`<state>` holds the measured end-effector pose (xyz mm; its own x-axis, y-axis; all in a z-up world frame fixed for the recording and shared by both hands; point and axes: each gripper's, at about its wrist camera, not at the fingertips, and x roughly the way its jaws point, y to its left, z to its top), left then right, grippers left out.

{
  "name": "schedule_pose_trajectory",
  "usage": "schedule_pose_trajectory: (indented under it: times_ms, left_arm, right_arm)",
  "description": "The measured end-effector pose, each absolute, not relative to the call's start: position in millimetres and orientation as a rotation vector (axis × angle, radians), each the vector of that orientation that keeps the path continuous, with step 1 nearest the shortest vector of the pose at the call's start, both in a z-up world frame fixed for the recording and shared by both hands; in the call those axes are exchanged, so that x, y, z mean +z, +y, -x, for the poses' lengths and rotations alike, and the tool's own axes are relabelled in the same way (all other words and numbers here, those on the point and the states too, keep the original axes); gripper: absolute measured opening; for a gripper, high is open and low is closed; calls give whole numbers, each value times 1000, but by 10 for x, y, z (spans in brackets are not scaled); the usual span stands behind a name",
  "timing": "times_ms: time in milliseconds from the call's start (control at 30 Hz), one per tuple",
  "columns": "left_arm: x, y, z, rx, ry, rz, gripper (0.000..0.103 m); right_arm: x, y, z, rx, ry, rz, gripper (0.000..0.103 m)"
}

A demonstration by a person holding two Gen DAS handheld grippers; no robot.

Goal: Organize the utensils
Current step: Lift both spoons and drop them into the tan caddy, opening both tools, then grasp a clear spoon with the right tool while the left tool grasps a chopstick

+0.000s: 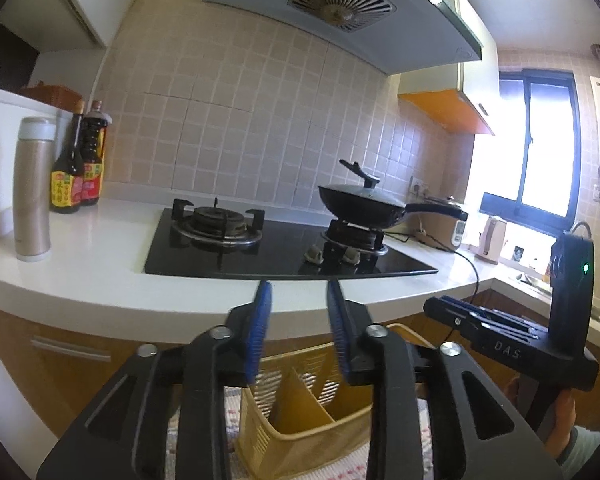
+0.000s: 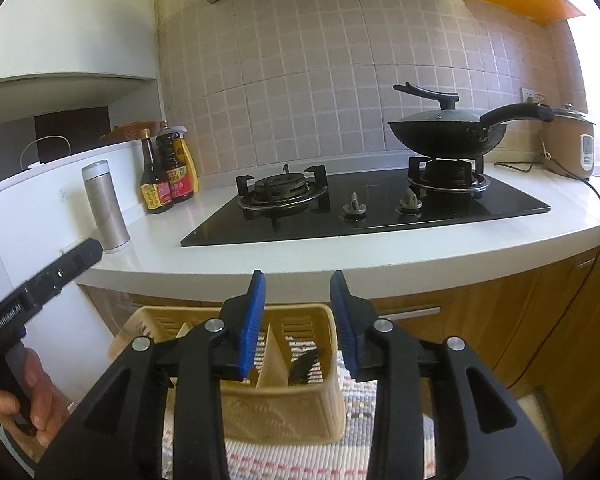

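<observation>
Utensil basket (image 2: 284,392) below both open hand-held grippers

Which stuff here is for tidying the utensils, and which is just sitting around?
For the job:
- yellow plastic divided utensil basket
- left hand-held gripper, open
- right hand-held gripper, open

Just sitting around:
- black lidded wok
- champagne metal thermos
- dark sauce bottles
- beige rice cooker
</observation>
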<state>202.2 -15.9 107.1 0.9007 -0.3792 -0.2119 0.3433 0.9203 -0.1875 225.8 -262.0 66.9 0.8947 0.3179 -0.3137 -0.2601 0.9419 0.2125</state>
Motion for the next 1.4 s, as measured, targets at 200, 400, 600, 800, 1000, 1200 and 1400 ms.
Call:
schedule_pose_trajectory:
  times_ms: [200,400,600,800,1000,1200,1400]
  left_arm:
    - [1348,-64,-1650,-361,222,141,39]
    - [1580,87,-1265,-311,251,114,42]
    - [1484,447,-942,-226,480,108,42]
    - [772,832,-753,-139,845,193,42]
    - [13,1037,-592,-66,1076,285,42]
    - [-382,946,-473,-27,1166,285,42]
    - [-378,681,-503,6,1154,144,43]
  right_arm:
    - [846,-2626,-1900,291,357,-145,31]
    - [1015,-2615,-1569,295,398,-131,31]
    - [966,-2565,-1361,335,538,-121,31]
    - [581,-2401,-1316,405,773,-85,31]
    - [-2,-2180,-1377,468,1032,-7,31]
    - [-431,-1985,-1404,522,1170,70,31]
    - [-608,-1790,-1441,529,1200,131,27]
